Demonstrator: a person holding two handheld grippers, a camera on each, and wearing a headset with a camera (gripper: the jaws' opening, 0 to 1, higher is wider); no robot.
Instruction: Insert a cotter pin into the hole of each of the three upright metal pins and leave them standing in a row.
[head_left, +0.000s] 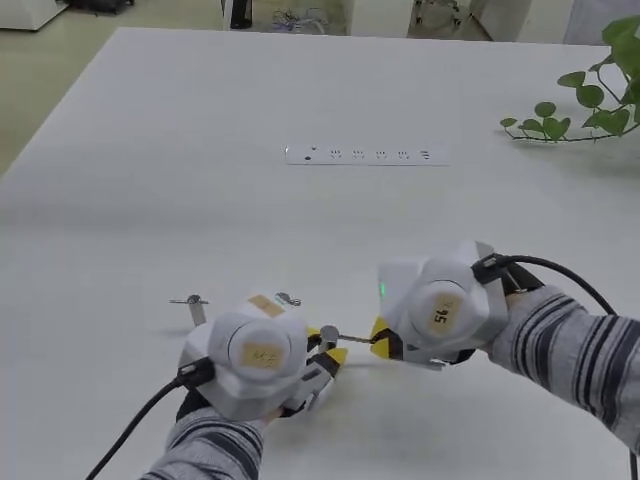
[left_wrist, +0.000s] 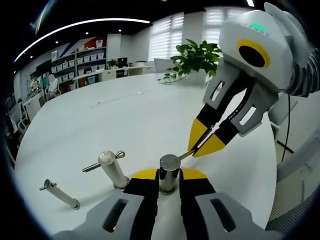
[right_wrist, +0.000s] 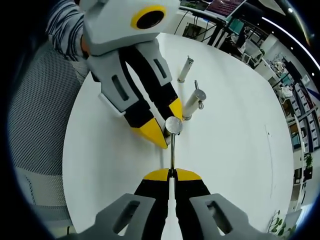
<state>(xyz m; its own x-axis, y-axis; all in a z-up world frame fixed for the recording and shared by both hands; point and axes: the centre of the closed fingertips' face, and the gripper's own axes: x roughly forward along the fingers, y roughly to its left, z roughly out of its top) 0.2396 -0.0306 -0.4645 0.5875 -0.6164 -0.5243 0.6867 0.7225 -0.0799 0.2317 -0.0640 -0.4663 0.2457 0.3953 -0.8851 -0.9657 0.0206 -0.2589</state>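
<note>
My left gripper (left_wrist: 169, 176) is shut on an upright metal pin (left_wrist: 169, 172), held on the white table near its front edge. My right gripper (right_wrist: 171, 173) is shut on a thin cotter pin (right_wrist: 171, 150), whose tip meets the held pin's head (right_wrist: 173, 125). In the head view the cotter pin (head_left: 352, 338) spans the gap between the two grippers. A second metal pin (left_wrist: 112, 169) stands just left with a cotter pin (left_wrist: 102, 161) through it. A third metal pin (left_wrist: 60, 194) with its cotter pin sits further left, leaning or lying in the left gripper view.
A white power strip (head_left: 366, 154) lies across the middle of the table (head_left: 150, 180). A potted plant (head_left: 590, 100) trails leaves over the far right corner. Black cables run back from both grippers along striped sleeves (head_left: 580, 345).
</note>
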